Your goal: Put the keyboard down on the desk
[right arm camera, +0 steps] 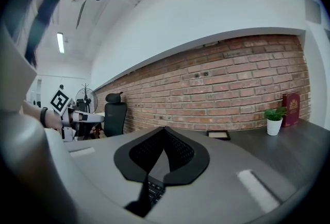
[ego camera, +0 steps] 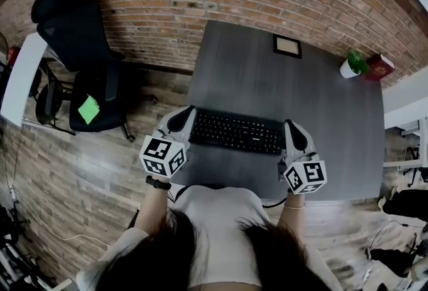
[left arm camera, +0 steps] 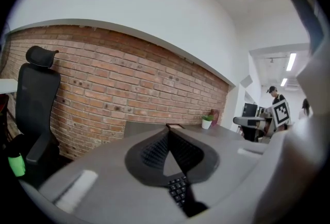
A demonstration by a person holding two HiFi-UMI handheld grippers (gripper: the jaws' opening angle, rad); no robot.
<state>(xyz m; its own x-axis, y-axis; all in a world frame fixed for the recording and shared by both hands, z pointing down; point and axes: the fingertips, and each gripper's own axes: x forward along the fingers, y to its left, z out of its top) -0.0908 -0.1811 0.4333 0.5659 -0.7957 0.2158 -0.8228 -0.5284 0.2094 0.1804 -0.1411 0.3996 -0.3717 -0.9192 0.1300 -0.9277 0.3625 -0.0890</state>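
Your left gripper is clenched on the left short end of the keyboard, at the board's 9 o'clock. Your right gripper is clamped on the right short end, at its 3 o'clock. Each gripper view shows a strip of keys caught low between the closed jaws.

The keyboard is straight ahead of you at 12 o'clock, over the near part of the surface, with its long side parallel to the near edge. No view shows whether it touches the surface or hangs just above it.

Expect a stiff, flat slab that will not sag between two end grips. It is probably fairly light, but long enough to swing if one side lets go first. The case is likely smooth plastic, so a thin bite on the rim could slip. The ends are the right places to hold, on the frame and not on the keycaps, which would press in or pop off. Lower both ends level and release them together.

It is a black, low-profile board with rows of dark keys and faint pale legends. Beyond it on the grey surface are a small frame at 1 o'clock and a plant at 2 o'clock.
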